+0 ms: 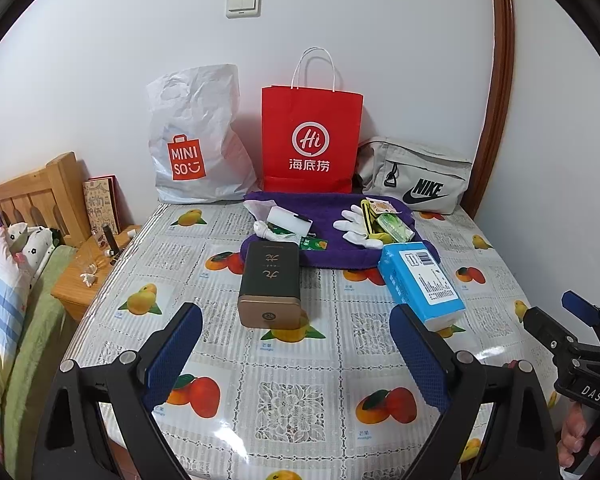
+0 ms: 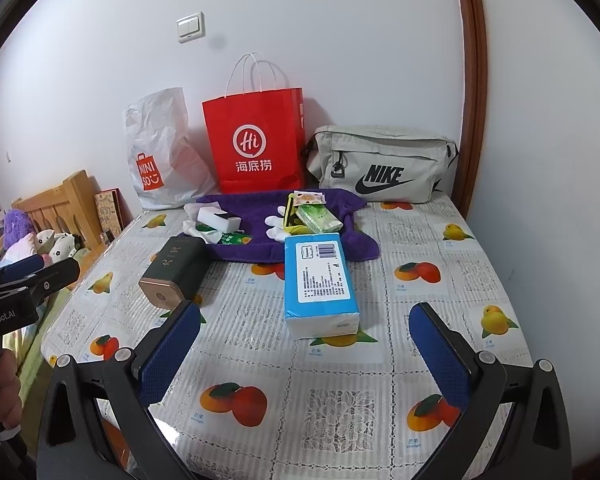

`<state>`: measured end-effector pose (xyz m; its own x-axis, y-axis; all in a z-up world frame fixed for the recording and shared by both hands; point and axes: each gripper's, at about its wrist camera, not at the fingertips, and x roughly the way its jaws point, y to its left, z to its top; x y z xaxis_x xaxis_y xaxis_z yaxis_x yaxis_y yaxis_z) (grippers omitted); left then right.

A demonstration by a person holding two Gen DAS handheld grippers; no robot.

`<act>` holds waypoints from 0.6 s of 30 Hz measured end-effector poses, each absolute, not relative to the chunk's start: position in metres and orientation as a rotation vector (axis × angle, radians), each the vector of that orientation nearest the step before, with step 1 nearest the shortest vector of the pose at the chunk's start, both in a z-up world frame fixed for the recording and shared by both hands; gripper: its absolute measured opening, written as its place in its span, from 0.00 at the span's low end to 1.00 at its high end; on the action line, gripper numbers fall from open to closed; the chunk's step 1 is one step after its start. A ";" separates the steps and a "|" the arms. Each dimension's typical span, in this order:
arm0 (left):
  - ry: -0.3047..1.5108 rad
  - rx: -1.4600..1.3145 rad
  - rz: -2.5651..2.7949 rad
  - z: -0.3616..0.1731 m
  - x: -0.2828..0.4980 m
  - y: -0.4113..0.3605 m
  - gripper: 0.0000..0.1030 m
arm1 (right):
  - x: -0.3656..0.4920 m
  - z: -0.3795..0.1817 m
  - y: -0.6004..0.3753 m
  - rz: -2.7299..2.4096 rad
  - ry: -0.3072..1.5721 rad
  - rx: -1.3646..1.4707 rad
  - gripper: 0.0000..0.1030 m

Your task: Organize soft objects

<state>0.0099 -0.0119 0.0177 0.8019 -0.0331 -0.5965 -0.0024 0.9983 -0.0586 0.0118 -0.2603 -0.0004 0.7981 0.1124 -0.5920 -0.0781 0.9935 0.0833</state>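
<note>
A purple towel (image 1: 332, 254) (image 2: 260, 250) lies at the back of the table, bearing a white glove (image 1: 354, 224) (image 2: 276, 226), a white sponge block (image 1: 290, 220) (image 2: 220, 220) and small green tissue packs (image 1: 394, 226) (image 2: 318, 218). A blue tissue pack (image 1: 422, 280) (image 2: 320, 284) lies in front of the towel. My left gripper (image 1: 296, 320) is open and empty, facing a dark tin (image 1: 270, 284) (image 2: 176, 272). My right gripper (image 2: 306, 322) is open and empty, just short of the blue pack.
A white Miniso bag (image 1: 196, 136) (image 2: 160, 148), a red paper bag (image 1: 310, 140) (image 2: 258, 140) and a grey Nike pouch (image 1: 418, 178) (image 2: 380, 164) stand against the back wall. The table (image 1: 300, 400) has a fruit-print cover. A bed and nightstand (image 1: 84, 276) lie left.
</note>
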 end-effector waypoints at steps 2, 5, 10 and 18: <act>0.640 -0.056 -0.014 0.018 0.010 -0.012 0.92 | 0.011 0.000 -0.261 0.100 0.636 0.054 0.99; 0.641 -0.056 -0.015 0.017 0.010 -0.012 0.92 | 0.012 0.000 -0.261 0.102 0.637 0.057 0.99; 0.639 -0.055 -0.015 0.019 0.010 -0.011 0.92 | 0.011 0.000 -0.260 0.100 0.634 0.056 0.99; 0.640 -0.058 -0.017 0.021 0.009 -0.011 0.92 | 0.010 0.001 -0.260 0.101 0.628 0.055 0.99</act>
<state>0.0088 -0.0110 0.0210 0.8019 -0.0339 -0.5965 -0.0017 0.9982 -0.0592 0.0103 -0.2598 0.0011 0.8043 0.1111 -0.5837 -0.0779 0.9936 0.0818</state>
